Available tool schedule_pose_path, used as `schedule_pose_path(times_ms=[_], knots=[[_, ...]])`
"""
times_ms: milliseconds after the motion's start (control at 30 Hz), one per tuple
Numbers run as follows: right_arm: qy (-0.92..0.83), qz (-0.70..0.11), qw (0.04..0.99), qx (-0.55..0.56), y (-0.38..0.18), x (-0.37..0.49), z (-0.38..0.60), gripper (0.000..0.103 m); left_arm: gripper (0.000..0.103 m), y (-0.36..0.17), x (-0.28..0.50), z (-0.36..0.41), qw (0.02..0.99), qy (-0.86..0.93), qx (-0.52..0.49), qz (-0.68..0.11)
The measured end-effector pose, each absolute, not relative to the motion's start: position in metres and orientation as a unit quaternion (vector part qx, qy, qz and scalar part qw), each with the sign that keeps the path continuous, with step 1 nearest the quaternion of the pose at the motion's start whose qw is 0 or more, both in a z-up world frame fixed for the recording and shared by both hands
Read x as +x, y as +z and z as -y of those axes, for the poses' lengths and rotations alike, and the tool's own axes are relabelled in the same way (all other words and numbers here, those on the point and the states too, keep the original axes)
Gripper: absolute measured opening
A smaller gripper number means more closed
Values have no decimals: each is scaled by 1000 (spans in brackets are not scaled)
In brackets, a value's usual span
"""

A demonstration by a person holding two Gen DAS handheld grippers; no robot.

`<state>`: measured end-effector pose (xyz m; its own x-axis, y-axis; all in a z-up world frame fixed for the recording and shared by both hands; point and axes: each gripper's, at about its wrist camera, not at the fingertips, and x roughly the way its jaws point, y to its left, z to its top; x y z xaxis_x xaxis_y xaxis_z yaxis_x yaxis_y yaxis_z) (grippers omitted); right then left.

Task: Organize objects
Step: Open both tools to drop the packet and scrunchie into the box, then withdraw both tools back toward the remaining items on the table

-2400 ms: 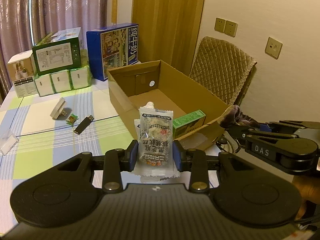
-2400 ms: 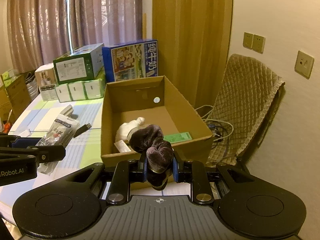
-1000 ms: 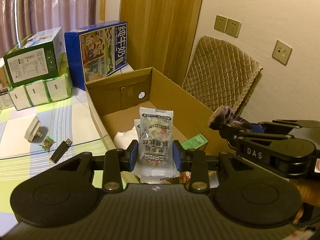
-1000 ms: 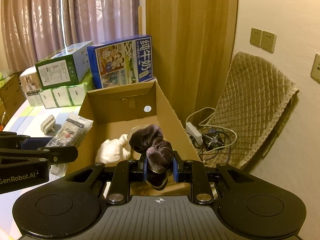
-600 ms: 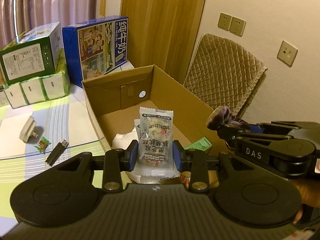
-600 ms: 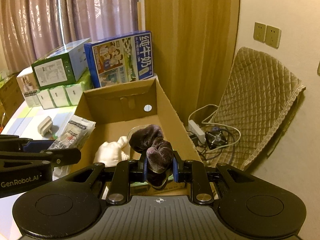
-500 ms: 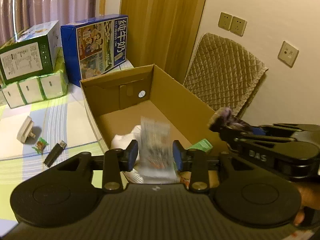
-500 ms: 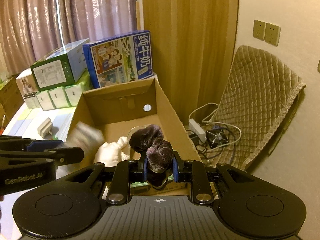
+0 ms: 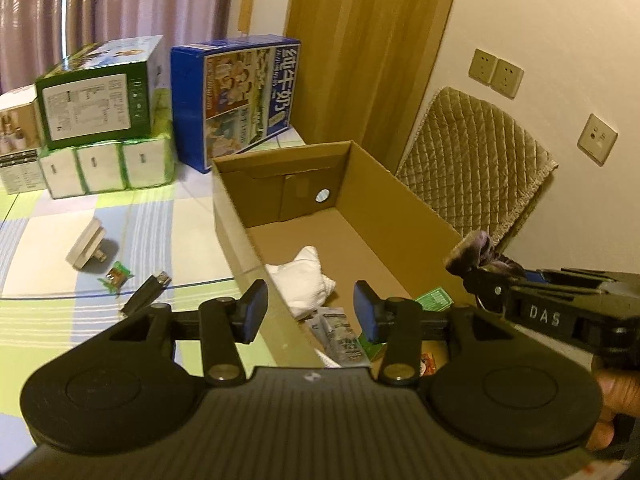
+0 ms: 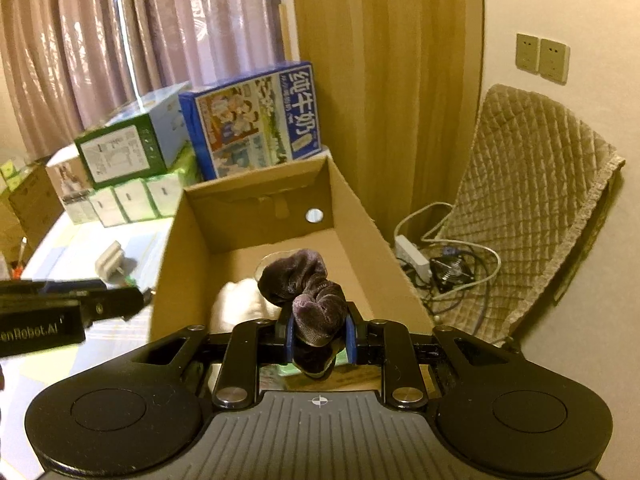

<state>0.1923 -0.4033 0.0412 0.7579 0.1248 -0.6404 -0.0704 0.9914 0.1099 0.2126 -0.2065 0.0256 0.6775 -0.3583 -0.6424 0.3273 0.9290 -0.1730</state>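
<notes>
An open cardboard box (image 9: 372, 196) (image 10: 352, 200) stands on the table. My left gripper (image 9: 310, 310) is open above its near end, with nothing between the fingers. Below it the snack packet (image 9: 338, 336) lies on the box floor beside a white cloth bundle (image 9: 306, 280) (image 10: 240, 304) and a green carton (image 9: 434, 300). My right gripper (image 10: 318, 332) is shut on a dark purple velvet scrunchie (image 10: 308, 292) (image 9: 476, 252), held over the box's near right part.
On the checked tablecloth (image 9: 80, 312) left of the box lie a white plug adapter (image 9: 86, 250), a small green candy (image 9: 116, 280) and a black USB stick (image 9: 146, 294). Stacked cartons (image 9: 100, 92) and a blue milk box (image 9: 236, 100) stand behind. A quilted chair (image 10: 532, 208) and cables (image 10: 444, 264) are at the right.
My left gripper opened and the snack packet dropped into the box. Both grippers moved forward over the box; the right one still holds the scrunchie.
</notes>
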Motion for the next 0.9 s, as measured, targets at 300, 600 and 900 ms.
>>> schedule_pose_path(times_ms=[300,600,900], knots=[[82,-307,940,123,55,192,409,76,51,30,195,171,924,-157,-29,-347],[72,-315,939,116,58,167,404,77,55,31,166,130,929,-130,-40,-344],[89,-321,937,107,65,138,373,87,62,37,138,94,932,-106,-47,-342]])
